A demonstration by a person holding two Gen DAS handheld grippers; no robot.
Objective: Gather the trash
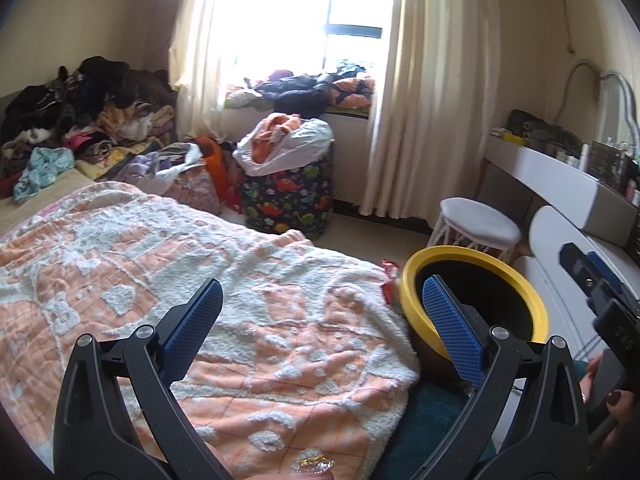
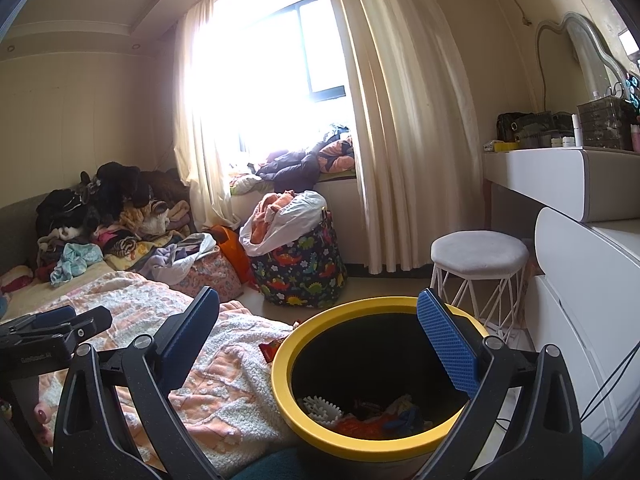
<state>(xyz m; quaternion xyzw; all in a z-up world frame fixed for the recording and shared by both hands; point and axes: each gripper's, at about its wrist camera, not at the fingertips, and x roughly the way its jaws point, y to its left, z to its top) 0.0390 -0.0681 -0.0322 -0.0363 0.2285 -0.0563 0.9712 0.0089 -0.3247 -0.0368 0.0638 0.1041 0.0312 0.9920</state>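
A yellow-rimmed black trash bin (image 2: 280,376) stands on the floor beside the bed; it also shows in the left wrist view (image 1: 412,280). Inside it lie several pieces of trash (image 2: 360,420), white, red and blue. A red wrapper (image 1: 389,276) lies at the bed's edge next to the bin, also in the right wrist view (image 2: 270,350). My left gripper (image 1: 324,308) is open and empty above the blanket. My right gripper (image 2: 320,324) is open and empty above the bin's mouth. A small gold wrapper (image 1: 314,465) lies on the blanket at the bottom edge.
An orange and white blanket (image 1: 160,260) covers the bed. Piles of clothes (image 1: 80,112) sit at the far end. A dinosaur-print bag (image 2: 300,272), a white stool (image 2: 476,256) and a white dresser (image 2: 580,264) stand around the bin.
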